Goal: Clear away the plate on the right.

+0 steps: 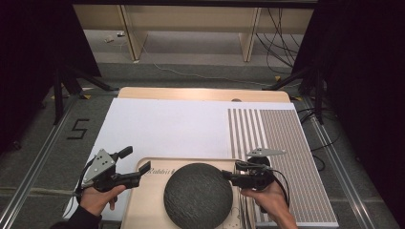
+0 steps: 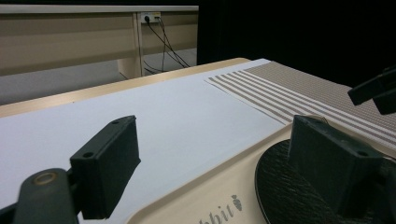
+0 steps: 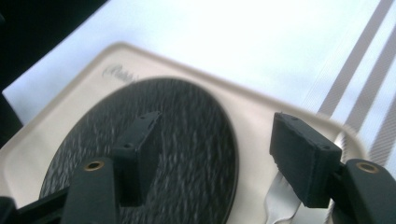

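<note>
Two tools, both spread, nothing pinched. Left tool [image 1: 135, 165] hovers at the 9 o'clock edge of the cream rounded plastic tray [image 1: 148, 210]; right tool [image 1: 228, 175] sits at 3 o'clock of the dark textured round plate [image 1: 198, 194], its tips just beside the rim. Plate lies flat on the tray, on the white paper-covered desk [image 1: 167, 126], at the 6 o'clock edge. Risk, as judged: a one-sided grab on the thin rim could tilt the plate or slide it across the tray; an uneven lift could tip the tray.
</note>
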Demonstrator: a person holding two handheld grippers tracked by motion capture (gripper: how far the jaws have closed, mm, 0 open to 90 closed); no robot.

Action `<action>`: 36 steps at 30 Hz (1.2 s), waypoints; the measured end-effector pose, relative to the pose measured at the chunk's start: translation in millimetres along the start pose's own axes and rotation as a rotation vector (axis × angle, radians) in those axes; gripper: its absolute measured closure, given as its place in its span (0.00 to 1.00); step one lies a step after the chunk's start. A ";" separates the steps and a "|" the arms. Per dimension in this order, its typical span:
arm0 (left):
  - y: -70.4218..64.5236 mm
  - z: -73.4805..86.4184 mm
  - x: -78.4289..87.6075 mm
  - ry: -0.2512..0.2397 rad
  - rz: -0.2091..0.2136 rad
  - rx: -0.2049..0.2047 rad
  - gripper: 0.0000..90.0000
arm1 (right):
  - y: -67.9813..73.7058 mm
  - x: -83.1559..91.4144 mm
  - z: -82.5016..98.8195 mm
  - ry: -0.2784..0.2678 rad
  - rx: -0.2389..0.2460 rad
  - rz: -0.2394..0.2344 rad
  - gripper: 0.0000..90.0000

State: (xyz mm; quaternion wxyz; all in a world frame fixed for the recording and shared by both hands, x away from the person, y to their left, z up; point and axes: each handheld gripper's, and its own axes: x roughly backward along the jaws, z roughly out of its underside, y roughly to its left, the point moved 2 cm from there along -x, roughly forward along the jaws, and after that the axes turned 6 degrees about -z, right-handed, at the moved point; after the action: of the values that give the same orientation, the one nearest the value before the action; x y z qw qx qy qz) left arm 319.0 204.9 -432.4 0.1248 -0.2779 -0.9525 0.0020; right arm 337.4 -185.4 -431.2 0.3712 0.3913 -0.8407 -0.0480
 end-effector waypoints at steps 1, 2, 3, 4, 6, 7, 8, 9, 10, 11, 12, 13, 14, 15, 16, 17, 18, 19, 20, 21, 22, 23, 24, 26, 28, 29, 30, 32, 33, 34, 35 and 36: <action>-0.4 0.1 -0.2 0.000 0.001 0.001 0.18 | 0.1 2.2 -0.9 -0.023 0.005 0.005 0.38; -0.7 0.2 -0.3 0.001 0.002 -0.001 0.18 | 0.0 4.4 -1.8 -0.046 0.014 0.008 0.37; -0.8 0.2 -0.3 0.003 0.002 -0.004 0.18 | -0.1 6.9 -2.6 -0.064 0.022 0.009 0.36; -0.9 0.3 -0.3 0.003 0.003 -0.005 0.18 | -0.3 9.2 -3.1 -0.084 0.030 0.015 0.36; -1.0 0.3 -0.3 0.002 0.004 -0.005 0.18 | -0.6 13.6 -3.8 -0.114 0.043 0.030 0.34; -1.1 0.4 -0.3 0.002 0.003 -0.003 0.18 | -0.6 15.7 -4.2 -0.128 0.047 0.038 0.33; -1.0 0.5 -0.3 0.002 0.003 -0.003 0.18 | -0.7 17.9 -4.6 -0.144 0.055 0.046 0.33; -1.0 0.4 -0.2 0.001 0.002 -0.003 0.18 | -0.9 19.9 -4.9 -0.159 0.060 0.050 0.32; -1.1 0.4 -0.2 0.001 0.002 -0.002 0.18 | -0.9 21.7 -5.3 -0.174 0.061 0.050 0.32; -1.0 0.3 -0.3 0.000 0.002 -0.003 0.18 | -1.0 23.3 -5.6 -0.190 0.067 0.050 0.31; -1.0 0.2 -0.1 -0.001 0.001 -0.001 0.18 | -0.8 24.7 -5.8 -0.203 0.069 0.050 0.31; -1.1 0.0 0.1 -0.003 0.000 0.001 0.18 | -0.6 25.7 -5.8 -0.217 0.076 0.043 0.30; -1.0 -0.3 0.5 -0.005 0.001 0.001 0.18 | -0.5 26.9 -5.7 -0.225 0.086 0.031 0.29; -0.9 -0.4 0.7 -0.007 0.000 0.002 0.18 | -0.3 27.6 -5.7 -0.230 0.093 0.025 0.28; -0.7 -0.4 0.8 -0.008 0.000 0.004 0.18 | 0.3 28.2 -5.7 -0.236 0.100 0.025 0.28; -0.4 -0.3 0.8 -0.008 -0.002 0.005 0.18 | 1.1 28.9 -5.6 -0.240 0.110 0.021 0.28; -0.2 -0.3 1.0 -0.009 -0.003 0.006 0.18 | 2.1 29.4 -5.5 -0.244 0.119 0.022 0.27; -0.1 -0.4 1.2 -0.010 -0.003 0.005 0.18 | 3.0 29.7 -5.3 -0.247 0.131 0.024 0.27; -0.2 -0.5 1.5 -0.011 -0.002 0.005 0.18 | 3.9 29.7 -5.1 -0.250 0.141 0.026 0.26; -0.3 -0.6 1.6 -0.012 -0.001 0.005 0.18 | 4.7 29.9 -4.7 -0.248 0.143 0.026 0.26; -0.4 -0.7 1.6 -0.012 0.000 0.005 0.18 | 5.2 30.2 -4.4 -0.249 0.143 0.023 0.25; -0.5 -0.7 1.6 -0.013 0.001 0.005 0.18 | 5.8 30.6 -4.0 -0.250 0.145 0.021 0.25; -0.7 -0.7 1.5 -0.013 0.002 0.004 0.18 | 6.2 30.9 -3.6 -0.255 0.151 0.026 0.25; -1.0 -0.7 1.6 -0.015 0.004 0.003 0.18 | 7.2 32.3 -2.7 -0.257 0.157 0.032 0.25; -1.1 -0.8 1.7 -0.018 0.005 0.003 0.18 | 7.9 33.7 -2.0 -0.267 0.159 0.035 0.25; -1.1 -0.8 1.8 -0.019 0.005 0.004 0.18 | 8.5 34.4 -1.5 -0.270 0.158 0.035 0.24; -1.1 -1.0 2.0 -0.020 0.005 0.003 0.18 | 8.9 34.9 -1.0 -0.277 0.163 0.040 0.24; -1.5 -1.2 2.4 -0.024 0.008 0.001 0.18 | 10.2 36.9 0.3 -0.285 0.167 0.048 0.24; -1.8 -1.3 2.5 -0.026 0.009 0.001 0.18 | 11.1 37.9 1.1 -0.292 0.169 0.048 0.24; -2.0 -1.4 2.5 -0.028 0.011 0.002 0.18 | 12.3 39.0 2.0 -0.294 0.170 0.048 0.24; -2.1 -1.4 2.5 -0.029 0.011 0.002 0.18 | 13.3 40.1 2.9 -0.297 0.173 0.050 0.23; -2.2 -1.4 2.5 -0.029 0.012 0.001 0.18 | 14.1 41.2 4.0 -0.299 0.171 0.051 0.23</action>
State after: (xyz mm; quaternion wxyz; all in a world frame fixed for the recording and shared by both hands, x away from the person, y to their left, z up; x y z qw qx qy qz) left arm 316.1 204.4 -430.3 0.1112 -0.2836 -0.9524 0.0073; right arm 308.8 -205.0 -404.7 0.2082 0.3887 -0.8972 -0.0245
